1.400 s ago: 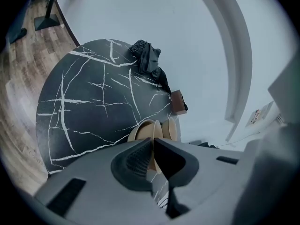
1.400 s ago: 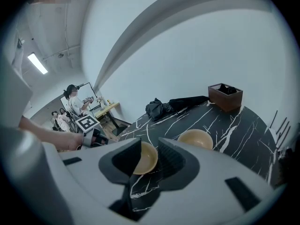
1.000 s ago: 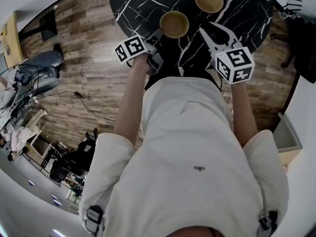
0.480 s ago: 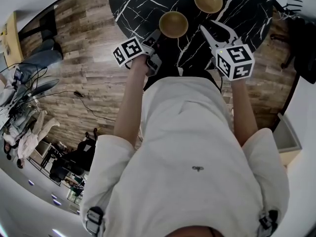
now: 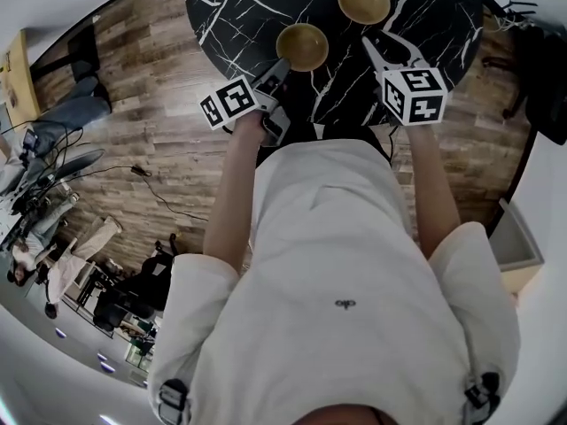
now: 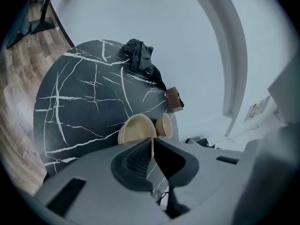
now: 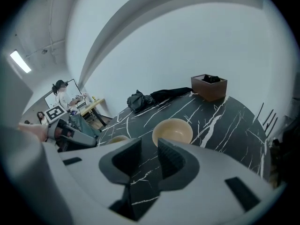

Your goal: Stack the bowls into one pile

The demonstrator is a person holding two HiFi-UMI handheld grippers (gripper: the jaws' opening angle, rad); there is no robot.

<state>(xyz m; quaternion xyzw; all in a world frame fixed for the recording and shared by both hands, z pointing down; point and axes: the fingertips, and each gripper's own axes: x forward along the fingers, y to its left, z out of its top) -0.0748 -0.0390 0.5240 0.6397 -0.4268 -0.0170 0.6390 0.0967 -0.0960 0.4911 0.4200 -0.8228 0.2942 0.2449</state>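
Two bowls stand upright on the black marble table (image 5: 230, 7), not yet stacked. The near bowl (image 5: 301, 46) and the far bowl (image 5: 363, 0) are apart, not touching.

Left gripper (image 5: 282, 65): jaws pressed together but for a thin slit, nothing between them. Its tip sits just beside the near bowl's closest rim. In the left gripper view the near bowl (image 6: 136, 129) lies straight ahead of the tip, with the far bowl (image 6: 165, 125) behind it to the right.

Right gripper (image 5: 390, 47): jaws spread, empty. It is held above the table edge and points at the far bowl (image 7: 172, 131), which lies ahead of the gap and slightly right. It is near but not within reach of the pads.

Judgement: each gripper has its own bowl ahead, and the left is much the closer to its bowl. The left jaws would have to open before taking a rim. The right jaws are ready, and lifting the far bowl means moving forward first.
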